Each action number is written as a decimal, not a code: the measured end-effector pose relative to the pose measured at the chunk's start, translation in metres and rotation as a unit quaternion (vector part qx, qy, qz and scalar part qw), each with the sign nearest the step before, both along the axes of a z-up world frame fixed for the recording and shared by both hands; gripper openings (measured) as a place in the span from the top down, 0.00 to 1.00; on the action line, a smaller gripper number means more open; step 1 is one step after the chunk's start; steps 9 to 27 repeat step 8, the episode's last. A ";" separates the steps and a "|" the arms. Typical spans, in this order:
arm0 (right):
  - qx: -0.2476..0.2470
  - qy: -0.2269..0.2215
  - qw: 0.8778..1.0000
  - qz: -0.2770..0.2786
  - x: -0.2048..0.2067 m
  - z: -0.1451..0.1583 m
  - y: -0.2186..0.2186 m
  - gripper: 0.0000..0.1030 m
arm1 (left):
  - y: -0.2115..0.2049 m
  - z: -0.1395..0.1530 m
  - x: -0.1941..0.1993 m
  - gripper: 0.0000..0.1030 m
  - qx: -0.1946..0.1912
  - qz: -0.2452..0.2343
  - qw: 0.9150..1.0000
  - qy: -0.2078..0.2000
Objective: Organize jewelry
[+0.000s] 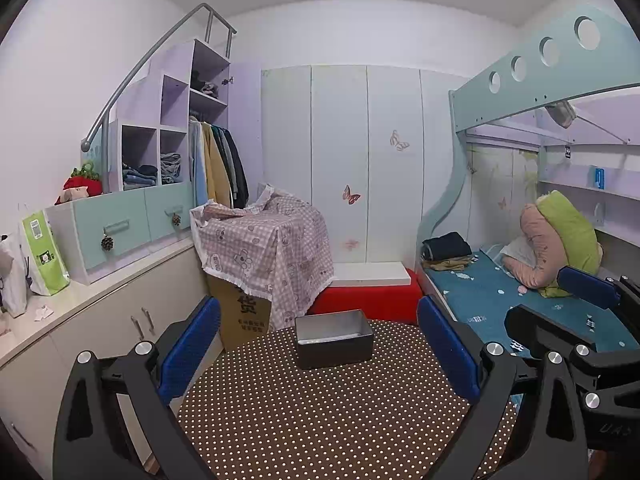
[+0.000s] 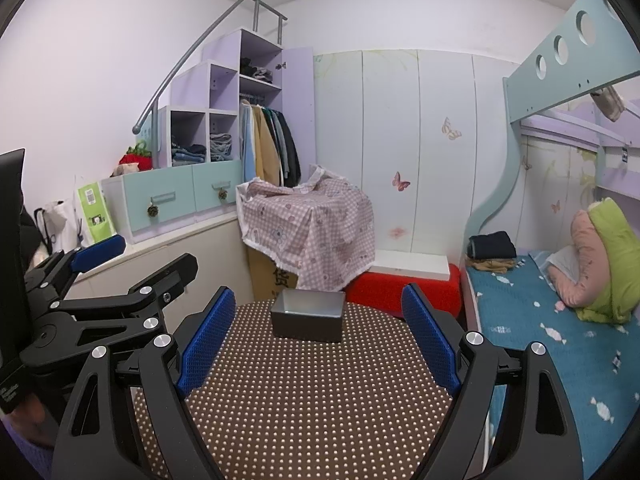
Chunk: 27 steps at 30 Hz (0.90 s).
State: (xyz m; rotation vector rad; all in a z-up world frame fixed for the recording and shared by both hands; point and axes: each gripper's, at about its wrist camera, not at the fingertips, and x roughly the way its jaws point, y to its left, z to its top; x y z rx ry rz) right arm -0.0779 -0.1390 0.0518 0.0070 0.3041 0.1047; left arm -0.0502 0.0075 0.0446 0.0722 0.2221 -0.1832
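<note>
A dark grey open box [image 1: 334, 340] [image 2: 308, 316] stands at the far side of a round brown table with white dots [image 1: 320, 420] [image 2: 312, 400]. What shows of the box's pale inside holds nothing, and no jewelry is in view. My left gripper [image 1: 318, 300] hovers over the near part of the table, open, its blue pads [image 1: 192, 352] wide apart and empty. To its right, at the same height, my right gripper [image 2: 318, 291] is open and empty too. Each gripper appears at the edge of the other's view: right gripper [image 1: 560, 304], left gripper [image 2: 140, 260].
Beyond the table stand a cardboard carton draped in pink checked cloth [image 1: 264, 240] and a red stool [image 1: 368, 300] under a white board. A bunk bed with a blue sheet [image 1: 500, 300] runs along the right. A low cabinet counter [image 1: 100, 300] with bags lines the left.
</note>
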 end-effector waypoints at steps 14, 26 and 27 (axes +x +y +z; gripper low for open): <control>0.003 0.004 1.000 0.000 0.004 0.000 0.001 0.20 | -0.001 -0.002 0.001 0.07 0.002 0.001 1.000 0.003; 0.003 0.004 1.000 0.000 0.004 0.000 0.001 0.20 | -0.001 -0.002 0.001 0.07 0.002 0.001 1.000 0.003; 0.003 0.004 1.000 0.000 0.004 0.000 0.001 0.20 | -0.001 -0.002 0.001 0.07 0.002 0.001 1.000 0.003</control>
